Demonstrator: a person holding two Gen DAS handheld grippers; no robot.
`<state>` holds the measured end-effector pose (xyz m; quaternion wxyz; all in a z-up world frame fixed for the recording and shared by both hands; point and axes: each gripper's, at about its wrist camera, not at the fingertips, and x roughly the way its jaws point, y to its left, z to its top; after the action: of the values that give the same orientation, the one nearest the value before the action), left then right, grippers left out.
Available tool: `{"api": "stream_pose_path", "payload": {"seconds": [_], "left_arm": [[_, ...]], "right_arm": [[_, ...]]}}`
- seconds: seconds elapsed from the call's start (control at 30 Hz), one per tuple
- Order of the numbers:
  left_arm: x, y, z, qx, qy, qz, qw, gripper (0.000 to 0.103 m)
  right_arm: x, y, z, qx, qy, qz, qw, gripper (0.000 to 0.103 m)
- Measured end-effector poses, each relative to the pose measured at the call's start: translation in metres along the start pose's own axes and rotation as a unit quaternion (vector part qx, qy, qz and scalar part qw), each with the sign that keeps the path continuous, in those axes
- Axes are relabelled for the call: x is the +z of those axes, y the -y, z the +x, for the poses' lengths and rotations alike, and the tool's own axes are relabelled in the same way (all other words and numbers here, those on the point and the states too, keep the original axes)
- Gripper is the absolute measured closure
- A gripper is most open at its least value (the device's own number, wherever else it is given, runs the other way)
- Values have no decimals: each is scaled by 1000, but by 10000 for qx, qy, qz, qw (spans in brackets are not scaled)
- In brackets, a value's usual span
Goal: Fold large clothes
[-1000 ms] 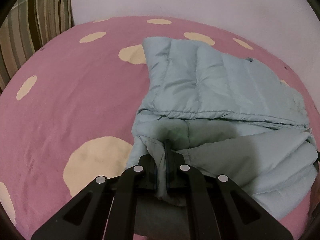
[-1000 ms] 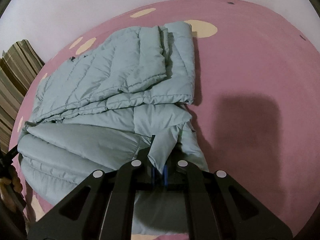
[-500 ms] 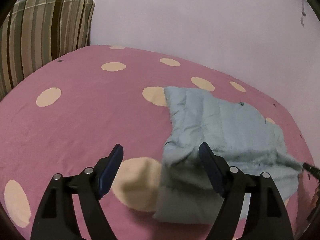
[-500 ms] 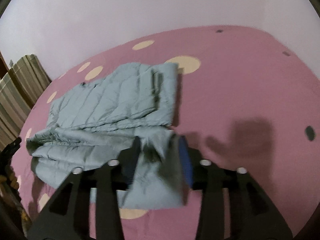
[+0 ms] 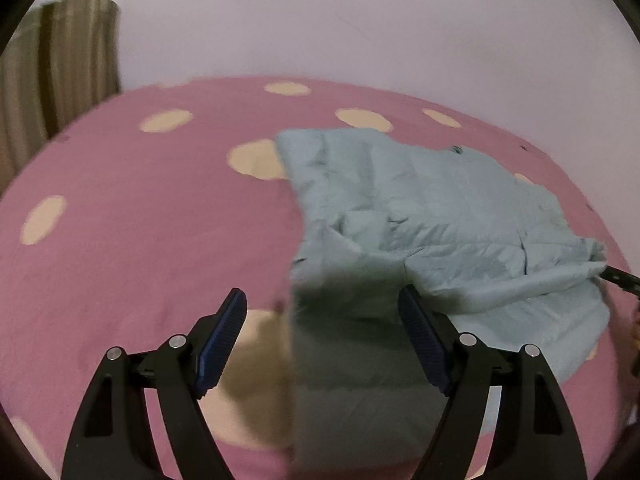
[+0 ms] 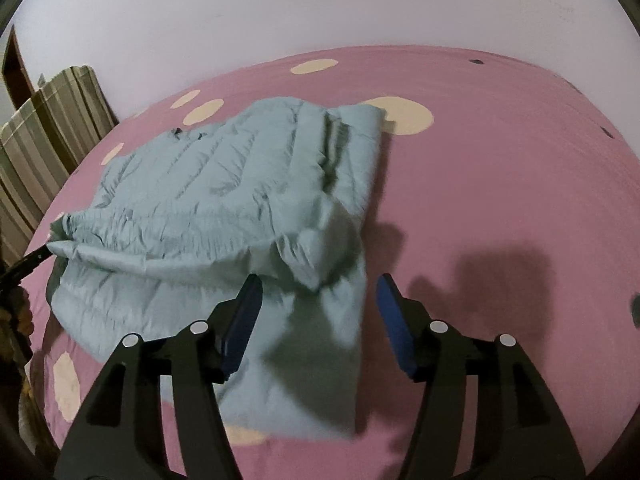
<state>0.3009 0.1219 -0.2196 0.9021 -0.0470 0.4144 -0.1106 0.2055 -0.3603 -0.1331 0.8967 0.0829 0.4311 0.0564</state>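
Note:
A light blue puffer jacket lies folded on a pink bedsheet with cream dots. It also shows in the right wrist view. My left gripper is open and empty, raised above the jacket's near left corner. My right gripper is open and empty, above the jacket's near right corner, where a loose flap sticks up. The other gripper's tip touches the jacket's far edge in the left wrist view.
A striped cushion stands at the bed's left end and also shows in the left wrist view. A pale wall runs behind the bed. Bare pink sheet lies right of the jacket.
Both grippers were shut on the jacket's near edge a second ago. They opened, let it drop, and pulled back and up. The jacket now lies folded on the bed.

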Motion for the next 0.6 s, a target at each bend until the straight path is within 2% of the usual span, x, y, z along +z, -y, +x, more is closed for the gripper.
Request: {"api": "stream_pose_path", "payload": {"seconds": [0.07, 0.13, 0.17, 0.2, 0.23, 0.3, 0.33, 0.37, 0.47, 0.6], "left_arm": [[4, 2, 14, -182, -179, 55, 9997, 26], [6, 5, 27, -271, -340, 145, 9990, 39], [6, 6, 36, -302, -481, 181, 9982, 48], [6, 6, 42, -290, -570, 204, 9977, 54], [5, 9, 46, -300, -611, 274, 9973, 57], [3, 16, 46, -241, -541, 447, 9972, 72], [2, 20, 43, -152, -473, 548, 9973, 78], [1, 23, 41, -88, -425, 612, 9972, 89], [-1, 30, 28, 171, -255, 718, 9969, 96], [-2, 39, -3, 396, 101, 860, 9955, 99]], "right_arm": [[5, 0, 9, 80, -32, -19, 10000, 43], [11, 3, 22, 203, -140, 15, 9997, 43], [12, 5, 28, 250, -221, 38, 9994, 47], [13, 6, 34, 272, -323, 42, 9991, 65], [13, 6, 39, 274, -403, 22, 9988, 73], [10, 6, 44, 274, -495, -32, 9984, 87], [8, 4, 43, 271, -470, -75, 9985, 90], [5, 1, 40, 202, -414, -160, 9988, 93], [-1, -7, 27, 58, -207, -317, 9993, 98], [-4, -17, -6, -101, 210, -473, 9986, 99]]}}
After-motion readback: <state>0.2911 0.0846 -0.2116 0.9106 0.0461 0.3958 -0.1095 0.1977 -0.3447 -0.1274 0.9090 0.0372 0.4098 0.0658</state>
